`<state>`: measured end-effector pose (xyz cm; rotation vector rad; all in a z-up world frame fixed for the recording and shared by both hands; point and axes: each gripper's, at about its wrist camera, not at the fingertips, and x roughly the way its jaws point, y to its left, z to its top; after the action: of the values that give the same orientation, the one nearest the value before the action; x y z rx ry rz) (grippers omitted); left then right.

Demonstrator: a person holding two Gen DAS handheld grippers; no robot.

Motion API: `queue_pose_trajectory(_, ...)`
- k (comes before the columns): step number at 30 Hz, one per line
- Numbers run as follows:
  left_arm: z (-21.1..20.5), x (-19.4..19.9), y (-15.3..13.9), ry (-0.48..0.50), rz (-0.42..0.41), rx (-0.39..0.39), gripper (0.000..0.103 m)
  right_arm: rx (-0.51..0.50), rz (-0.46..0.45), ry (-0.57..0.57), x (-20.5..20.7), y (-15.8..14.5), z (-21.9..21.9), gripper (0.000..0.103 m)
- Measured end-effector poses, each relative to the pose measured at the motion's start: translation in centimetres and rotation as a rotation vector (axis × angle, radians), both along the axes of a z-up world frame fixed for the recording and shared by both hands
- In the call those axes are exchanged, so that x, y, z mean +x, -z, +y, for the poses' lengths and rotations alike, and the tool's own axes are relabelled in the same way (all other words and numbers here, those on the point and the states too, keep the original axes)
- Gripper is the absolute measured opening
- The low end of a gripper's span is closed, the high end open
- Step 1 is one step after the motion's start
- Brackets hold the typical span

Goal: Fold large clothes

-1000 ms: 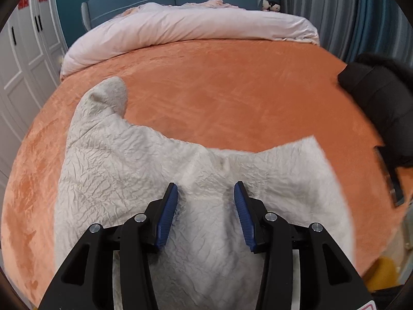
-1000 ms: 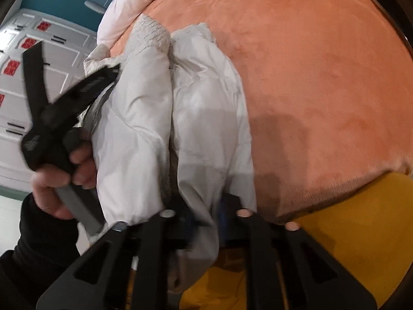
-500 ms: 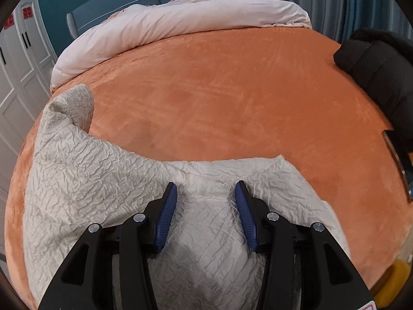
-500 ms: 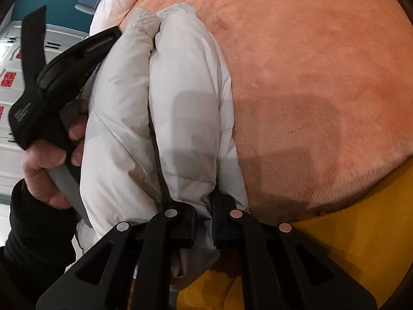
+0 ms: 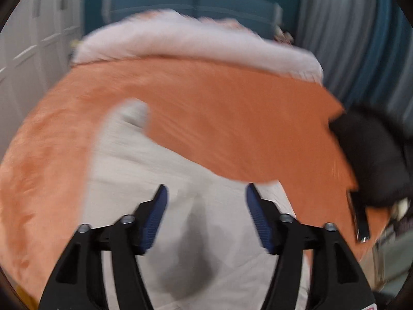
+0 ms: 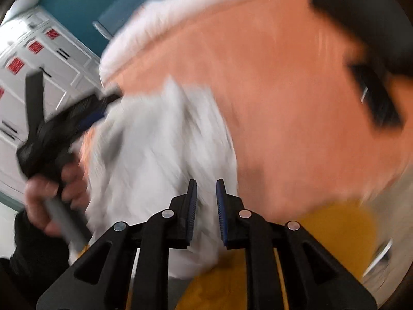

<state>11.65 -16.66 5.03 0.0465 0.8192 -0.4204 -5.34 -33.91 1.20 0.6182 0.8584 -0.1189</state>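
Landmark: the wide bed covered by an orange plush blanket [image 5: 232, 118] is filling both views.
Task thing: a pale grey crinkled padded jacket [image 5: 160, 175] is lying on the blanket's near edge, one sleeve reaching toward the headboard end.
Containers: I cannot tell of any from these pictures.
Left gripper [image 5: 204, 193]: its blue-padded jaws are opening, standing wide over the jacket and pressing on nothing.
Right gripper [image 6: 206, 188]: its jaws are opening by a narrow gap over the jacket's near corner; no cloth is being pinched between the pads.
Hard to make out: both views are smearing with motion, so the jacket's folds are not readable.
Cut off: a hand [image 6: 51, 188] in a dark sleeve is gripping the left tool's handle at the jacket's left side.
Around: a pink-white duvet [image 5: 196, 44] is bunching at the bed's far end; a black garment [image 5: 371, 160] is sitting on the bed's right edge; a yellow floor mat [image 6: 333, 222] is showing below the bed's near edge.
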Motion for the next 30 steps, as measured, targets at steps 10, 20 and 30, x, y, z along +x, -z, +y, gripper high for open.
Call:
queue_pose_trajectory(10, 7.6, 2.7, 5.0, -0.217, 0.116, 0.093, 0.071, -0.239, 0.014, -0.04, 14.7, 1.1, 3.4, 0.013)
queue_pose_trajectory(20, 4.8, 3.4, 8.8, -0.193, 0.088, 0.129, 0.083, -0.207, -0.01, -0.016, 15.6, 8.6, 2.0, 0.01)
queue_pose_trajectory(30, 3.7, 4.1, 10.7, -0.196, 0.061, 0.176, 0.087, -0.152, -0.047, 0.003, 15.8, 10.4, 1.4, 0.01)
